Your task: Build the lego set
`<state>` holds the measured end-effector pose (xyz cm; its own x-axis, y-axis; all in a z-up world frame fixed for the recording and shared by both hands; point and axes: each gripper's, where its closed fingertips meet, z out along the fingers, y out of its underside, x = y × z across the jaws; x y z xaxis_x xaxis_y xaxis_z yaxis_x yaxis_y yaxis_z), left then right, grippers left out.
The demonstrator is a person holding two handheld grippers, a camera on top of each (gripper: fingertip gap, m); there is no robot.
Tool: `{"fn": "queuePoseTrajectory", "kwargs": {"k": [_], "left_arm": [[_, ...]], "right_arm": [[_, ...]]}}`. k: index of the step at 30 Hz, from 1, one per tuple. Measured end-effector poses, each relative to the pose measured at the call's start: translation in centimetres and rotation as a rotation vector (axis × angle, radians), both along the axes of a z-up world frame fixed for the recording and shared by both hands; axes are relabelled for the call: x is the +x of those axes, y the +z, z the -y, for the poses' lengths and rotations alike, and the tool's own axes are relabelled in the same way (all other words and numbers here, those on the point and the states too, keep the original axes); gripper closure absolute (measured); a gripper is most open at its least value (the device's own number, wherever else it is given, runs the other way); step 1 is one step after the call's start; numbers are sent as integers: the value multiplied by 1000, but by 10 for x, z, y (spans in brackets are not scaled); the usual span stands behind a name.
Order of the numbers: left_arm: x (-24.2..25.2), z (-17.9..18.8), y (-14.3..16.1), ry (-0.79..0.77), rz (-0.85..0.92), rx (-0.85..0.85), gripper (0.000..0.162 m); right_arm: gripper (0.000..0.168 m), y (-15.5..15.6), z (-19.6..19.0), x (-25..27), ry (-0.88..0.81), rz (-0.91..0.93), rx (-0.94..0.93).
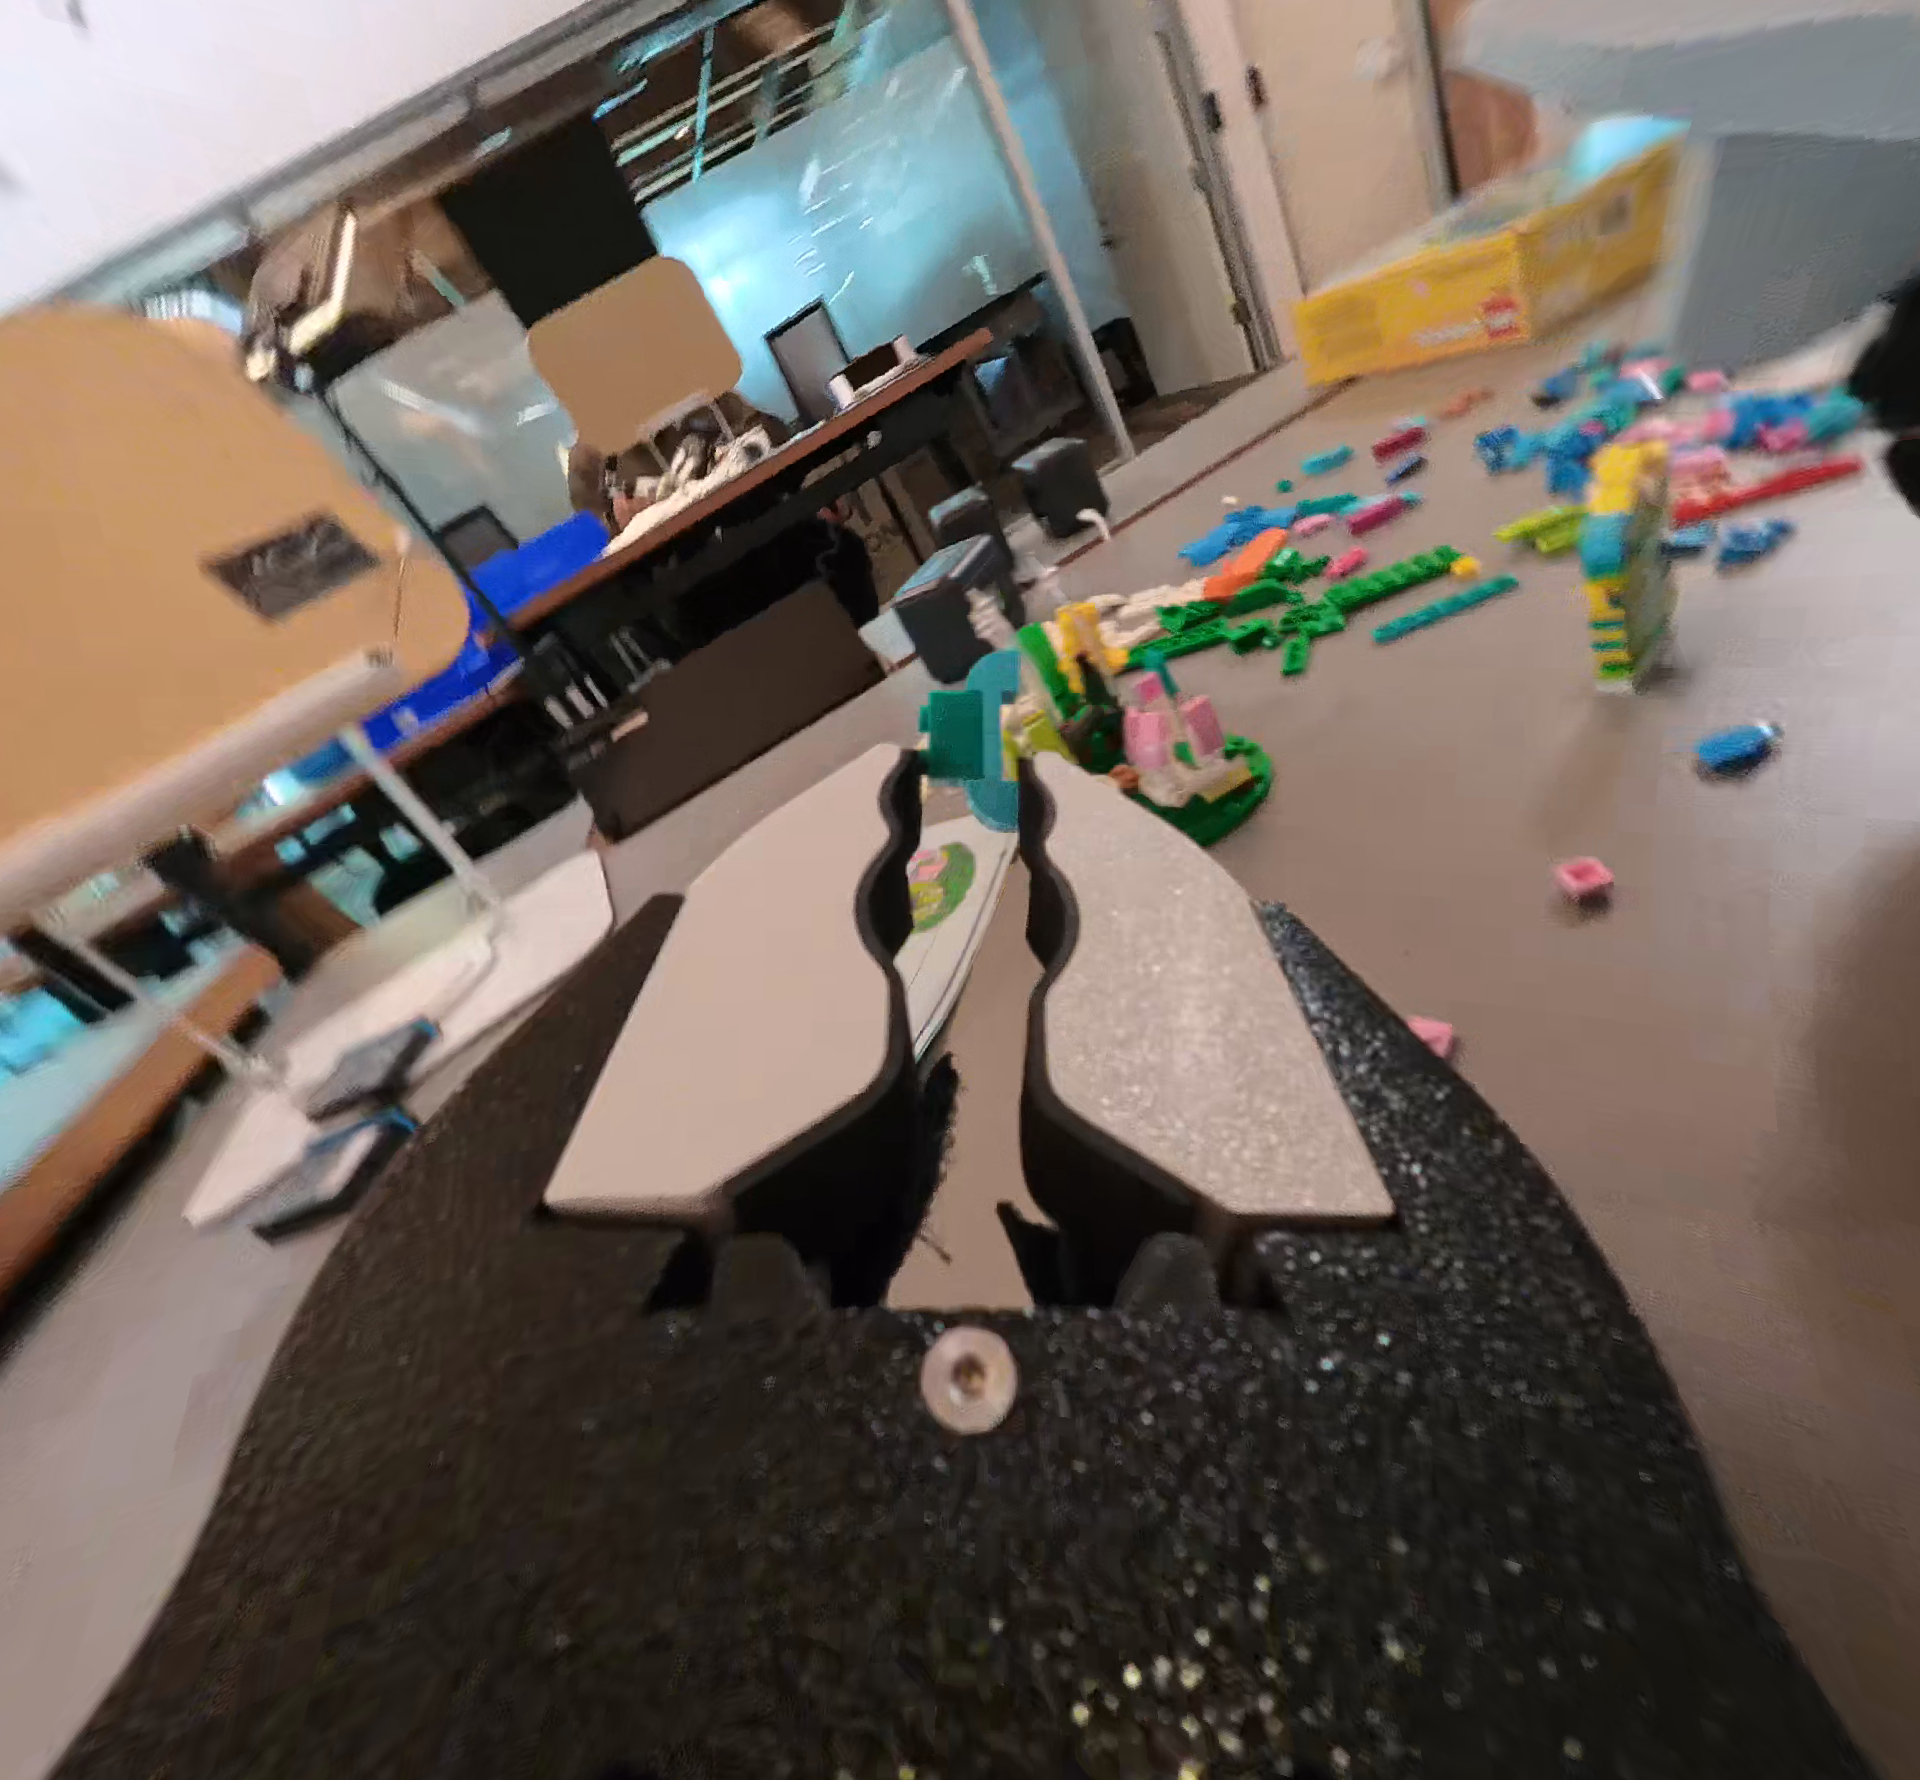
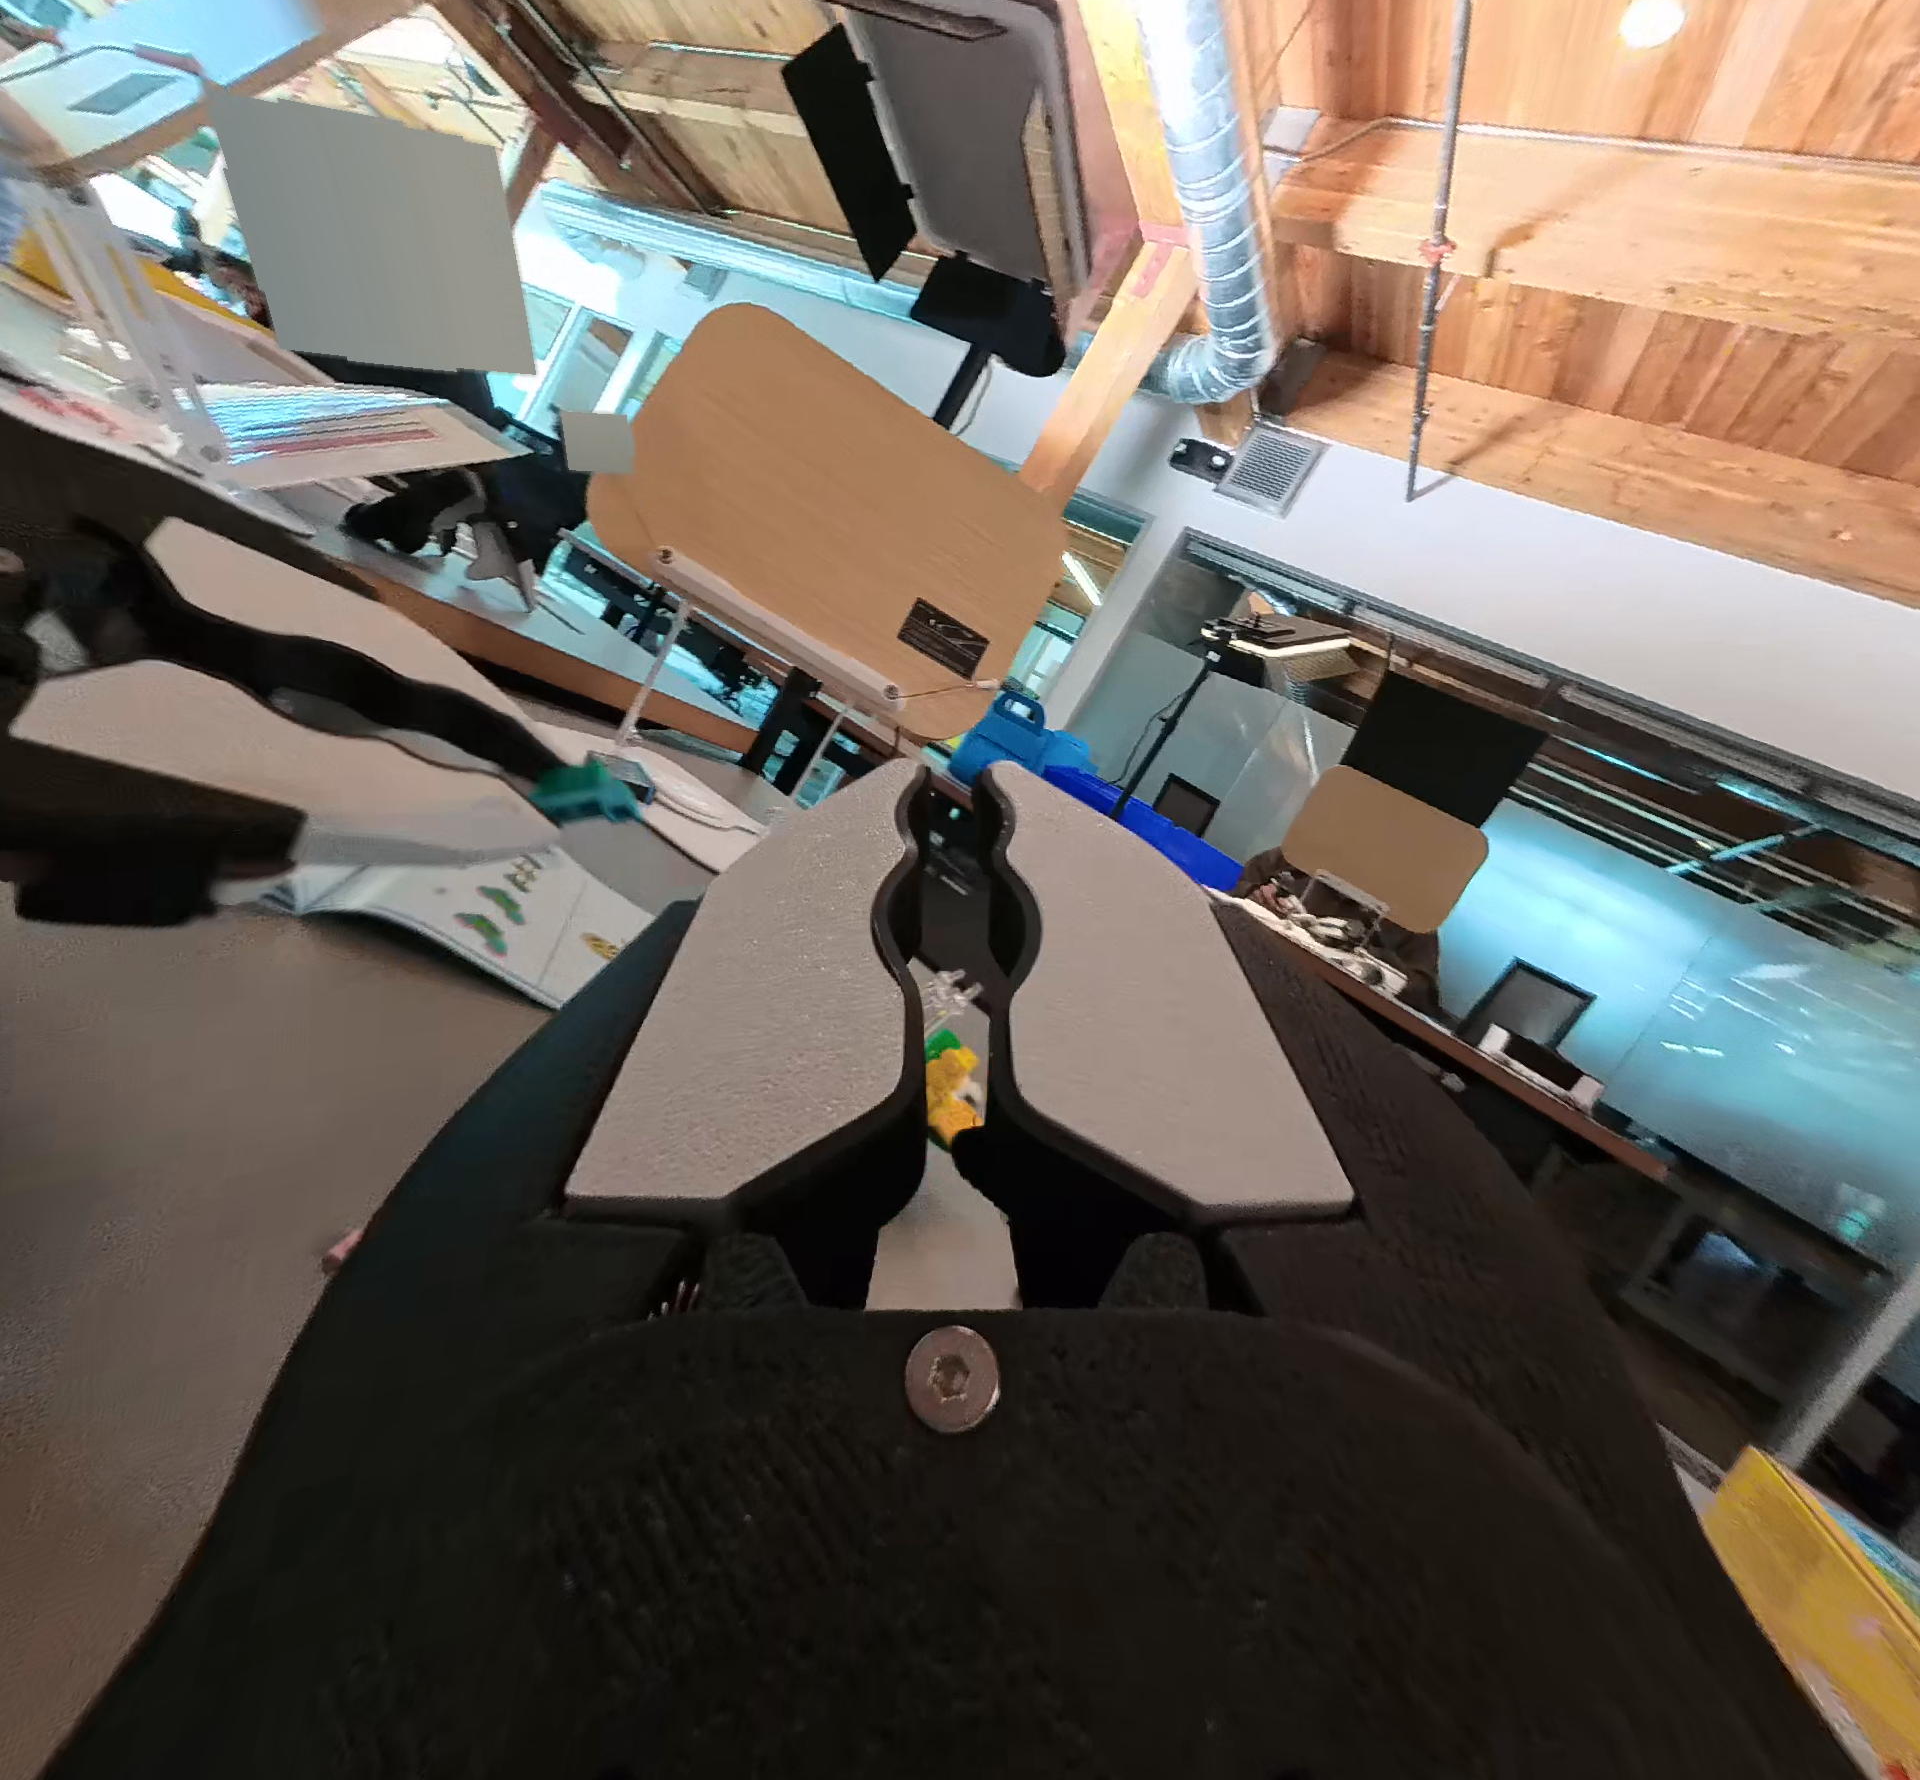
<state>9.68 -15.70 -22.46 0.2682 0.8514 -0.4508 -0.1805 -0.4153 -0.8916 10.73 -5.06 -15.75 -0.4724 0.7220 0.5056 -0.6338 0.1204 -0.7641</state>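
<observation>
My left gripper (image 1: 971, 762) is shut on a small teal and green Lego piece (image 1: 961, 728) and holds it above the table. Just beyond it stands a part-built model (image 1: 1174, 764) on a green base with pink and yellow bricks. The right wrist view shows the left gripper (image 2: 566, 800) at the left with the teal piece (image 2: 587, 788) in its tips. My right gripper (image 2: 951, 780) is tilted upward with its jaws nearly together and nothing at the tips. A bit of yellow and green Lego (image 2: 951, 1086) shows through the gap lower down.
Many loose bricks (image 1: 1621, 442) lie scattered at the right, with a small upright build (image 1: 1626, 577) and a yellow box (image 1: 1455, 307) behind. An instruction booklet (image 2: 499, 909) lies open on the grey table (image 1: 1558, 1055). A wooden board on a stand (image 2: 831, 525) rises at the left. About 12 centimetres separates my left fingertips from my right.
</observation>
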Motion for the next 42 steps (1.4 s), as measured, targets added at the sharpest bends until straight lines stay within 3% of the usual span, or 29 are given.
{"fn": "queuePoseTrajectory", "kwargs": {"k": [5,20,24,28,33,36,42], "left_arm": [[-3,21,2,9,41,165,144],[2,11,2,-44,44,142,144],[2,9,-7,-56,107,97,144],[3,5,-40,-120,387,-2,145],[19,-1,-76,-225,766,14,145],[22,6,-87,-200,848,4,145],[27,9,-98,-184,920,38,144]], "right_arm": [[162,4,-9,-8,-31,21,-39],[163,2,-5,-4,-1,31,-20],[162,-17,14,0,63,69,119],[163,-69,50,15,246,382,419],[155,-121,61,22,295,780,688],[149,-144,60,27,264,998,765],[147,-162,59,23,150,1131,748]]}}
